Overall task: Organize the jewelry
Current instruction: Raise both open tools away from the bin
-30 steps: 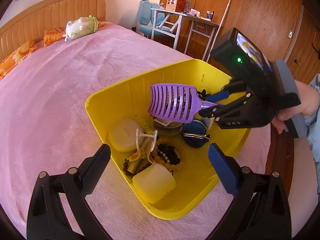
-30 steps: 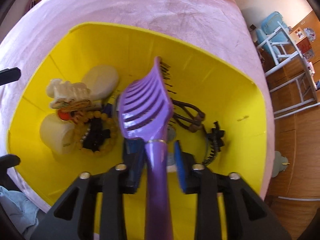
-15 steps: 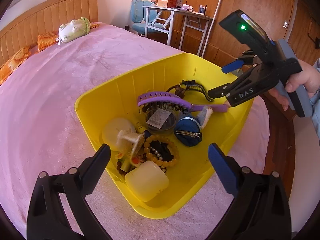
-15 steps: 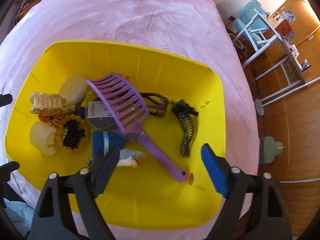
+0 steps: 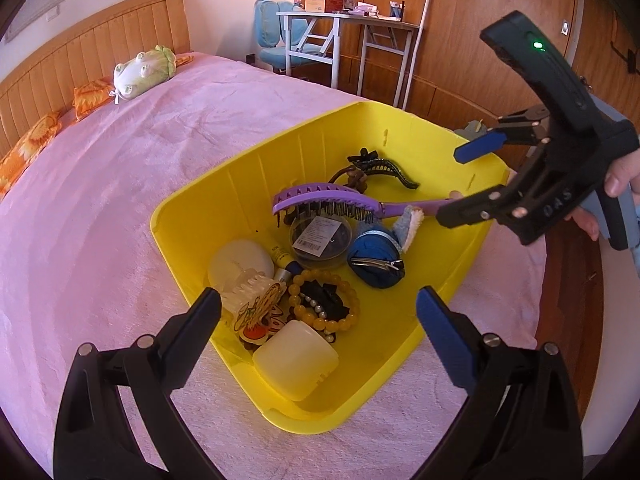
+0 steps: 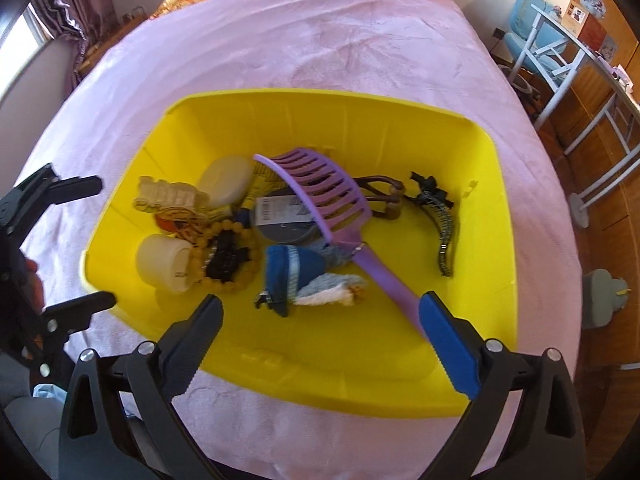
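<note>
A yellow bin (image 5: pixel 248 188) (image 6: pixel 320 120) sits on the bed with hair and jewelry items in it. A purple brush (image 5: pixel 320 196) (image 6: pixel 324 188) lies loose across them, its handle toward the right gripper. Around it are a yellow bead bracelet (image 5: pixel 324 304) (image 6: pixel 228 256), a black hair claw (image 5: pixel 384 168) (image 6: pixel 436 216), a blue pouch (image 5: pixel 376 256) and a cream case (image 5: pixel 296 360). My right gripper (image 5: pixel 450 186) (image 6: pixel 320 306) hangs over the bin's near rim, its jaws opening, with nothing between them. My left gripper (image 5: pixel 318 300) (image 6: pixel 102 242) stands open and unloaded at another side of the bin.
A pink bedspread (image 5: pixel 120 184) surrounds the bin. A green plush toy (image 5: pixel 144 68) and orange pillows (image 5: pixel 36 140) lie by the wooden headboard. The bed's edge runs just right of the bin, with a white desk (image 5: pixel 348 28), a blue chair and a wooden wardrobe beyond.
The right gripper let go of the purple brush, which dropped into the bin. Its jaws spread wide and it drew back and up. The left gripper stayed about where it was.
</note>
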Motion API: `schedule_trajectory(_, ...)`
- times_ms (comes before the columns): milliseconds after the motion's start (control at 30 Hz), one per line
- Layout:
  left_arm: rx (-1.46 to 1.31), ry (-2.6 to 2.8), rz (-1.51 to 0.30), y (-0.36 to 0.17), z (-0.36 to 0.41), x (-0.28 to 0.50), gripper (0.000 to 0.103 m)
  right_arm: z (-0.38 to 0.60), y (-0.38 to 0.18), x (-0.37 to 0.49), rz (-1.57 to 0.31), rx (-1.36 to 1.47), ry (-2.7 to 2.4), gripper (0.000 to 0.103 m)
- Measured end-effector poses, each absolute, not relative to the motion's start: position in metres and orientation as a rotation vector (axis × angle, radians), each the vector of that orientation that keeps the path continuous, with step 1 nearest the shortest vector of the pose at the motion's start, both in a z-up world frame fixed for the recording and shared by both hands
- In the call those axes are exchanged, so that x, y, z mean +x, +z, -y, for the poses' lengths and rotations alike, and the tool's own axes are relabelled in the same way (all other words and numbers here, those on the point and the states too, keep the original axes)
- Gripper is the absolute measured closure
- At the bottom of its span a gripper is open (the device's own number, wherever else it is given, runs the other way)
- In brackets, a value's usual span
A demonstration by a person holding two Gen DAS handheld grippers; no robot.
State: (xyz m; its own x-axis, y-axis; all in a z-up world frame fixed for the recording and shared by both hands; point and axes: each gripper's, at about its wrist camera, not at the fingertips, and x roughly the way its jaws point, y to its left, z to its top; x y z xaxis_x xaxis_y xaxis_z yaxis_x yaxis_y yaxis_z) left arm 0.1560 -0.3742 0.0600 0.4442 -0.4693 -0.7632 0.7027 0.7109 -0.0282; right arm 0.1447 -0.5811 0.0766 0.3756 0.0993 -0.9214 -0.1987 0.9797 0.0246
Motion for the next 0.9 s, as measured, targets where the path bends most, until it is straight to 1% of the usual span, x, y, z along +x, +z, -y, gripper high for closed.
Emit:
schedule_trajectory(567,0.366,-0.739,-0.827,0.059,0.385,0.148,0.008,0.575,0.078,0.116,-1.089,-0.038,0.257,0.004)
schedule_trajectory(900,0.368,-0.736,-0.829,0.059,0.386,0.148,0.008,0.572,0.076,0.111,-1.088,-0.044,0.259,0.004)
